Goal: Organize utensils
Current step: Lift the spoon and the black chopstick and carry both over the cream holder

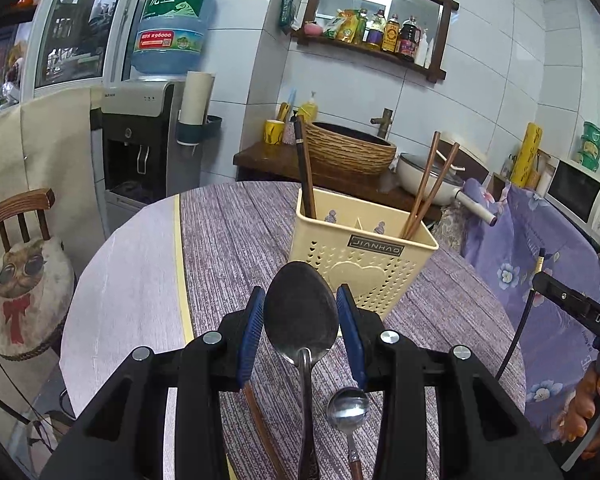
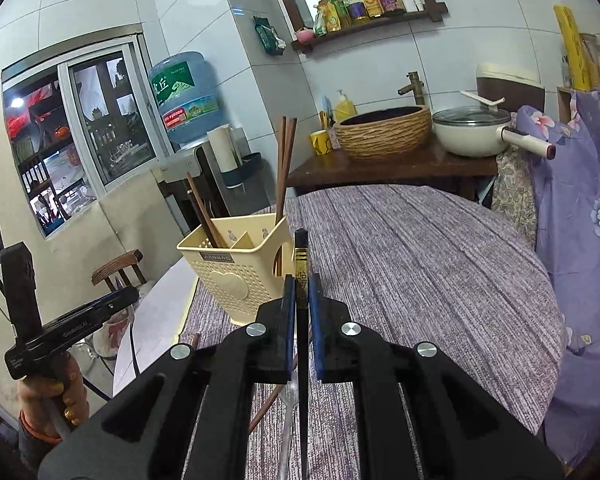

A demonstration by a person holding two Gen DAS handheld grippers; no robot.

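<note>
My left gripper (image 1: 301, 312) is shut on the bowl of a large metal spoon (image 1: 301, 312), its handle hanging down towards me. Beyond it stands a cream utensil holder (image 1: 360, 256) with a dark chopstick (image 1: 305, 176) at its left and a brown pair of chopsticks (image 1: 428, 188) at its right. A small spoon (image 1: 348, 406) and a brown chopstick (image 1: 260, 412) lie on the table below the gripper. My right gripper (image 2: 302, 296) is shut on a black chopstick (image 2: 301, 264) with gold print, held upright to the right of the holder (image 2: 232, 268). A fork (image 2: 288, 420) lies under it.
The round table (image 1: 236, 232) wears a purple striped cloth. A chair with a cat cushion (image 1: 24, 280) stands left. A water dispenser (image 1: 140, 148), a wooden counter with a woven basin (image 1: 350, 148) and a white pan (image 2: 472, 132) are behind. Purple floral fabric (image 2: 580, 208) hangs right.
</note>
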